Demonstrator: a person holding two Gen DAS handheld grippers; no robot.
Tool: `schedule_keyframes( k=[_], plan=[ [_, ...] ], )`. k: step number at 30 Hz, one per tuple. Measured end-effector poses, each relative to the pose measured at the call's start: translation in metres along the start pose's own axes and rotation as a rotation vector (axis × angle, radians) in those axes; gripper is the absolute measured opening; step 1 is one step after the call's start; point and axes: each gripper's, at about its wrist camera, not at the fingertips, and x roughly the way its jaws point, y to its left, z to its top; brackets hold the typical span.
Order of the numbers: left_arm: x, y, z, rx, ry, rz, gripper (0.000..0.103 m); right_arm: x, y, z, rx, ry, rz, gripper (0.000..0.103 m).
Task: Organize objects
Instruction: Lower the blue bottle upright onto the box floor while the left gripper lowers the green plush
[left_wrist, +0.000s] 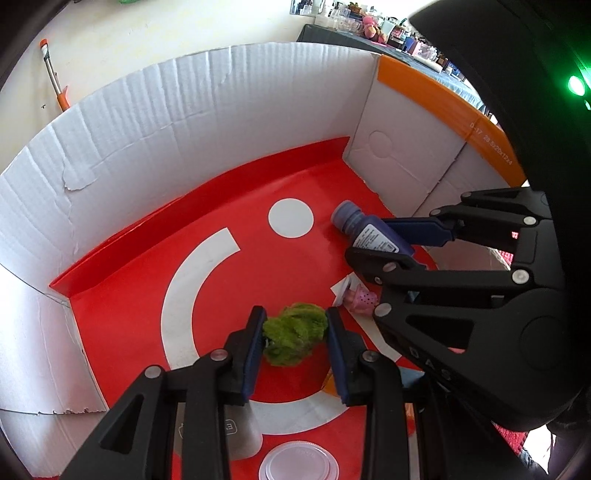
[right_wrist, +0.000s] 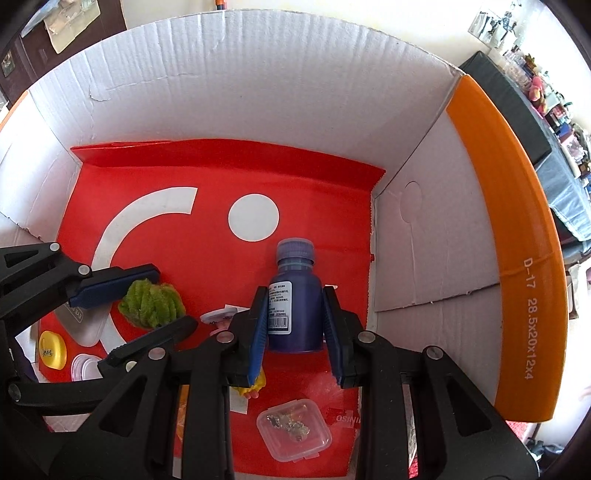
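A white corrugated cardboard box (right_wrist: 258, 85) with an orange-taped rim (right_wrist: 517, 229) fills both views, its walls standing upright around a floor lined with a red sheet (left_wrist: 122, 325) printed with a white arc and a white dot. Both grippers reach down into this box from above. The right gripper (right_wrist: 295, 325) has its blue-padded jaws closed against the sides of a dark blue bottle (right_wrist: 295, 306), which points with its cap toward the far wall and its white label facing up; in the left wrist view the same bottle (left_wrist: 369, 230) appears tilted low over the red sheet, near the box's right wall. The left gripper (left_wrist: 295, 343) has its jaws pressed in on a fuzzy green clump (left_wrist: 295, 332), which sits at the middle of the white arc, well apart from the bottle; the right wrist view shows that green clump (right_wrist: 151, 302) pinched between the two blue pads. Near the front of the box lie smaller items: a grey rounded container (right_wrist: 88, 328) beside the clump, a clear square plastic case (right_wrist: 293, 434) holding small metallic bits, a yellow round lid (right_wrist: 51, 350), a small white round jar (right_wrist: 83, 367), and a little pink packet (left_wrist: 360, 299) between the two grippers.
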Motion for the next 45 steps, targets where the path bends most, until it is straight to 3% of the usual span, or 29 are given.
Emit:
schedule_keyframes(
  k=[37, 45],
  plan=[
    [0.0, -0.009, 0.001, -0.014, -0.004, 0.009, 0.04, -0.007, -0.019, 0.007, 0.028, 0.012, -0.013, 0.027],
    [-0.005, 0.003, 0.0, -0.012, -0.011, 0.013, 0.043, -0.011, -0.021, 0.008, 0.032, 0.01, -0.025, 0.027]
  ],
)
